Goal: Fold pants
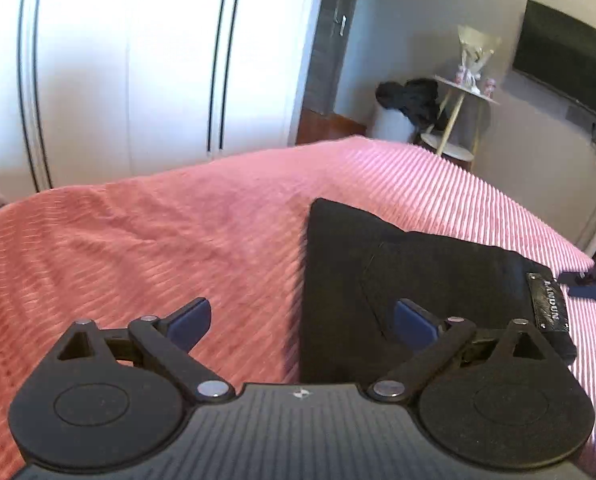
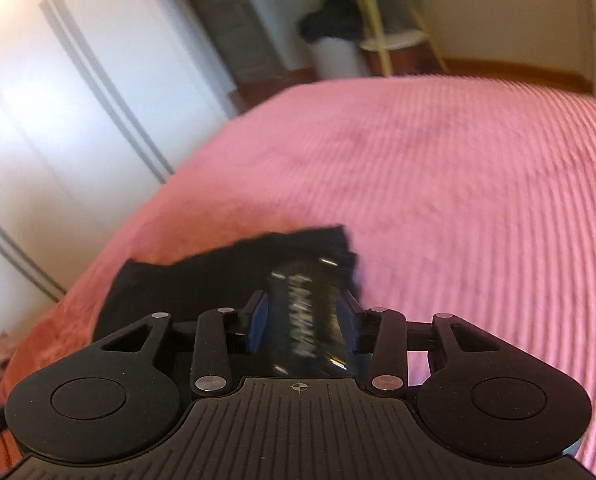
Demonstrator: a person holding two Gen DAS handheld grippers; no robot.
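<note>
**Black pants folded on a pink bed, one hand-held gripper wide, the other around the label**

Pink ribbed bedspread (image 1: 137,240) fills both wrist views and carries the black pants (image 1: 410,264).

Nearest in the left wrist view, the left hand-held gripper (image 1: 302,320) stands spread as wide as it goes, with nothing between its blue pads (image 1: 189,320). The left pad hangs over bare bedspread; the right pad sits over the dark cloth, though contact cannot be told. The pants lie folded into a compact dark block from 6 o'clock out toward 3 o'clock, one corner pointing to 12 o'clock. A glossy black label (image 1: 548,304) with pale lettering lies on the block near 3 o'clock, by the bed's edge. Just past that edge, at 3 o'clock, the tips of the other tool peek in.

In the right wrist view, blurred by motion, the right hand-held gripper (image 2: 304,328) is partly open with the label (image 2: 310,320) and the cloth under it between its pads. Whether the pads press on it cannot be told. The rest of the pants (image 2: 201,280) spreads toward 9 o'clock.

Farther off, white wardrobe doors (image 1: 129,72) stand from 9 to 12 o'clock. At 1 o'clock are a small round side table (image 1: 464,92), a white bin with dark clothing (image 1: 410,100) heaped on it, and a dark screen (image 1: 566,60) on the wall at 2 o'clock.
</note>
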